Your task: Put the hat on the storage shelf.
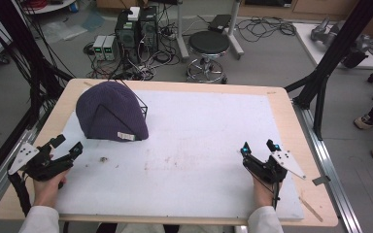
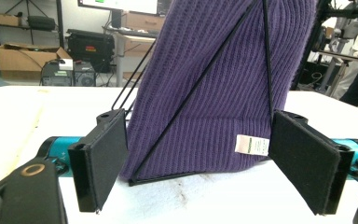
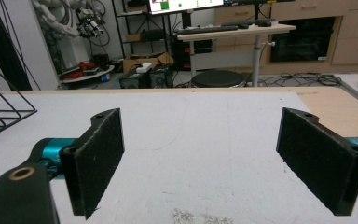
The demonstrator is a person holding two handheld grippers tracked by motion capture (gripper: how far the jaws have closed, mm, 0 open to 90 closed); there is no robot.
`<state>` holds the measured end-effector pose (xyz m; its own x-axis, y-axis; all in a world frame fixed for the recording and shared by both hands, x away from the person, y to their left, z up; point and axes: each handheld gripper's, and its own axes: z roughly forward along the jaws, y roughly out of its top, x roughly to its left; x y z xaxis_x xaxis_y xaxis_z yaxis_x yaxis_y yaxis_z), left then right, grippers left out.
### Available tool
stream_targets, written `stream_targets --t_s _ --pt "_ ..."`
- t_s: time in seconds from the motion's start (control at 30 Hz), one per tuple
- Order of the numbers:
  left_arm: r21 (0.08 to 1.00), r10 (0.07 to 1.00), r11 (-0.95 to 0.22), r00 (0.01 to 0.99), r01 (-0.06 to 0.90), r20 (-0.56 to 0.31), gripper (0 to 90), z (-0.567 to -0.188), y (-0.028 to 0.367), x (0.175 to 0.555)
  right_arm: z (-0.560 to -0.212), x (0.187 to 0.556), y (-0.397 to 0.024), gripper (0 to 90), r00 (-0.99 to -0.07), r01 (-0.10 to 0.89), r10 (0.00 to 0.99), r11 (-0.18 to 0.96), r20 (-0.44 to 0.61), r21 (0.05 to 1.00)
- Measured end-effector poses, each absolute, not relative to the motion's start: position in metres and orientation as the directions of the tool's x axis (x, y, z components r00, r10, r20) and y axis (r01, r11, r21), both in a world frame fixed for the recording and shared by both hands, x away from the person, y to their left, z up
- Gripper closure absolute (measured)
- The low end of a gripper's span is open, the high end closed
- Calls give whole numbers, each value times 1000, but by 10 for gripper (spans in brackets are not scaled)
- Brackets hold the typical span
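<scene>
Left hand-held gripper: at the near left corner of the desk, held in a person's hand, jaws spread wide and holding nothing. In the left gripper view its two black padded jaws stand apart on either side of the hat's lower edge, near it but not touching.

Purple knit hat: ribbed beanie, pulled over a black wire stand; sits upright on the far left part of the white mat, just beyond the left hand-held gripper. A small white label is sewn at its lower edge, on the side facing the person. In the left gripper view the stand's thin black rods run across the hat's front and along its base.

White mat: covers most of the desk top; faint brownish marks near its middle.

Right hand-held gripper: at the near right of the desk, held in the other hand, well apart from the hat. Jaws spread wide, nothing between them; the right gripper view shows bare mat between its pads.
</scene>
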<state>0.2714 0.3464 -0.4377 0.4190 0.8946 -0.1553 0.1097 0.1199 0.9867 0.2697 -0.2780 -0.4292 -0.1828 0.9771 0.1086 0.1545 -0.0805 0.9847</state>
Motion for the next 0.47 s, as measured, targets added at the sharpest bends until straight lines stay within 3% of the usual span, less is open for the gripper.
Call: stream_targets --t_s 0.47 --pt "986 890 110 430 125 -154 198 -440 346 273 -432 273 -274 127 -201 179 976 -53 90 982"
